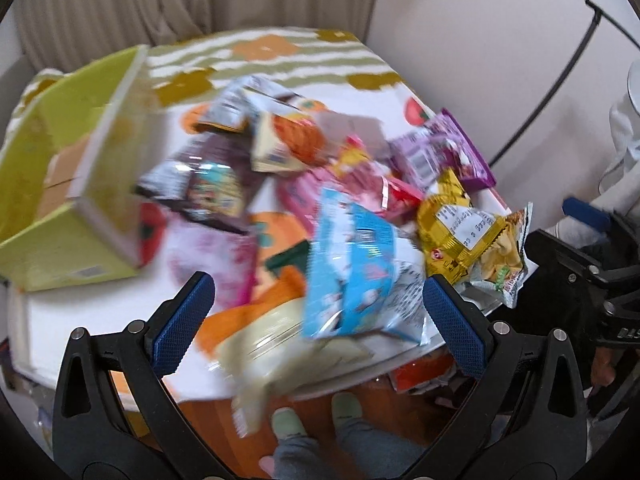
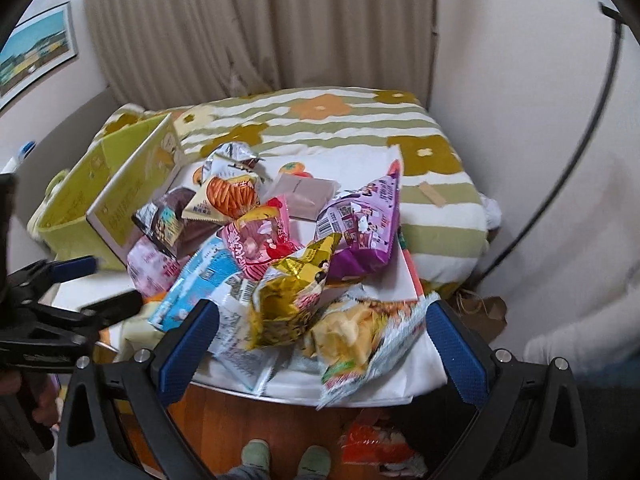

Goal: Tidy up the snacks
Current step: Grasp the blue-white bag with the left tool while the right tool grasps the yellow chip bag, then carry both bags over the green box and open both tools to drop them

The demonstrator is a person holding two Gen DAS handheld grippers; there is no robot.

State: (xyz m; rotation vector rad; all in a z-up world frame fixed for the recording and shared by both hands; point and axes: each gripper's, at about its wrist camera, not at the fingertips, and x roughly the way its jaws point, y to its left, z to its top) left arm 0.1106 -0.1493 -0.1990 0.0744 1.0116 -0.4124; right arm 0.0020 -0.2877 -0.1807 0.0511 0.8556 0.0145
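A heap of snack packets lies on a white table (image 2: 400,384) in front of a bed. It includes a light blue packet (image 1: 352,272) (image 2: 196,284), a gold packet (image 1: 452,236) (image 2: 292,304), a purple packet (image 1: 444,152) (image 2: 360,224), a pink packet (image 2: 260,244) and a chip bag (image 2: 360,336) at the near edge. A lime green box (image 1: 68,184) (image 2: 104,192) stands open at the left. My left gripper (image 1: 316,308) hovers open over the blue packet. My right gripper (image 2: 324,332) hovers open above the gold packet and chip bag. Neither holds anything.
A bed with a striped, flowered blanket (image 2: 360,128) lies behind the table, with a curtain beyond. An orange-red packet (image 2: 376,444) lies on the wooden floor under the table edge. The person's slippered feet (image 2: 256,454) stand close to the table. The left gripper (image 2: 80,296) shows at the right wrist view's left edge.
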